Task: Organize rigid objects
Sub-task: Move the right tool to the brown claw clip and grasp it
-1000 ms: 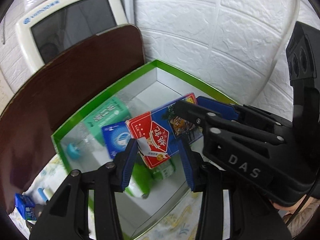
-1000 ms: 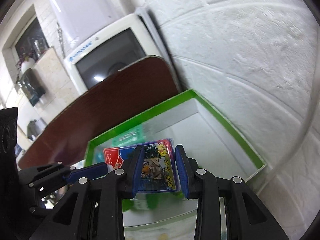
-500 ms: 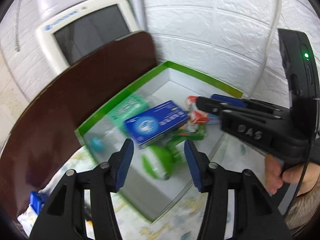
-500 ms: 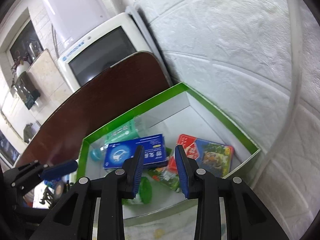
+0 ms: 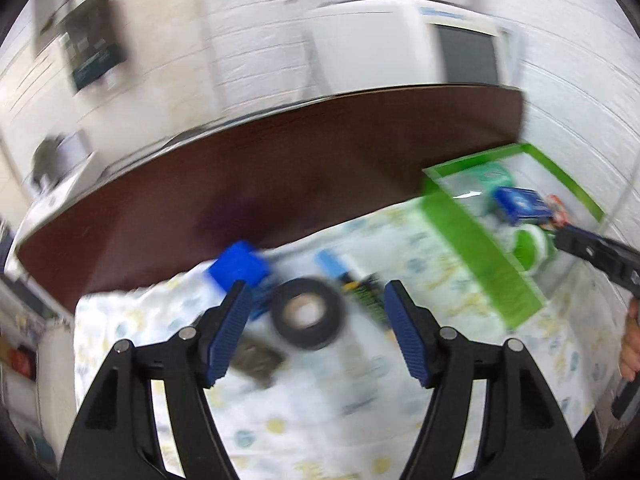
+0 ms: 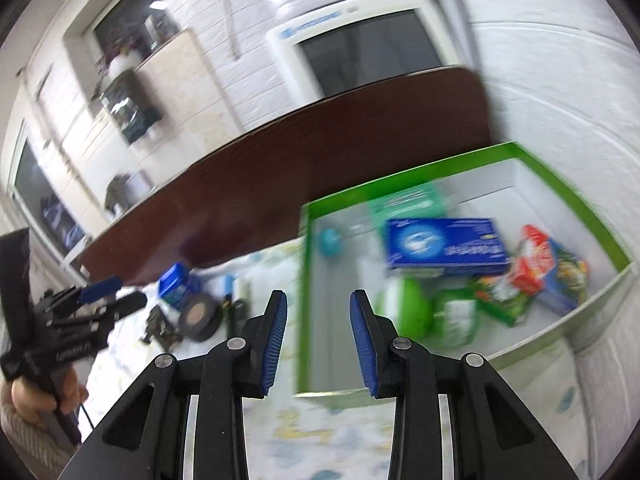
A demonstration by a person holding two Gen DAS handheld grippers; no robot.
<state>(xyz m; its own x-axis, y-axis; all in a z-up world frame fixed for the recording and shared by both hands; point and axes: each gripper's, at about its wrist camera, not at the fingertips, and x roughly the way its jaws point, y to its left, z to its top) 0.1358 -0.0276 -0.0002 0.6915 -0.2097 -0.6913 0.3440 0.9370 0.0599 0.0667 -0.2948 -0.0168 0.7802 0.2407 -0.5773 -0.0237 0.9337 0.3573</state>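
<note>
A green-rimmed box (image 6: 568, 196) (image 5: 476, 248) holds a blue carton (image 6: 444, 246), a red and blue carton (image 6: 548, 268), a green ball (image 6: 408, 306) and several green packets. On the patterned cloth lie a black tape roll (image 5: 308, 314) (image 6: 198, 316), a blue box (image 5: 238, 266) (image 6: 174, 280) and small dark items. My left gripper (image 5: 316, 332) is open and empty above the tape roll. My right gripper (image 6: 316, 336) is open and empty at the green-rimmed box's near left corner.
A dark brown board (image 5: 280, 168) stands behind the cloth. A white monitor (image 6: 368, 44) and a white brick wall (image 6: 560, 92) are at the back. The patterned cloth (image 5: 320, 408) covers the table.
The red and blue carton left my right gripper and lies in the box. Both grippers pulled back from the box. My left gripper swung left over the tape roll and opened wider.
</note>
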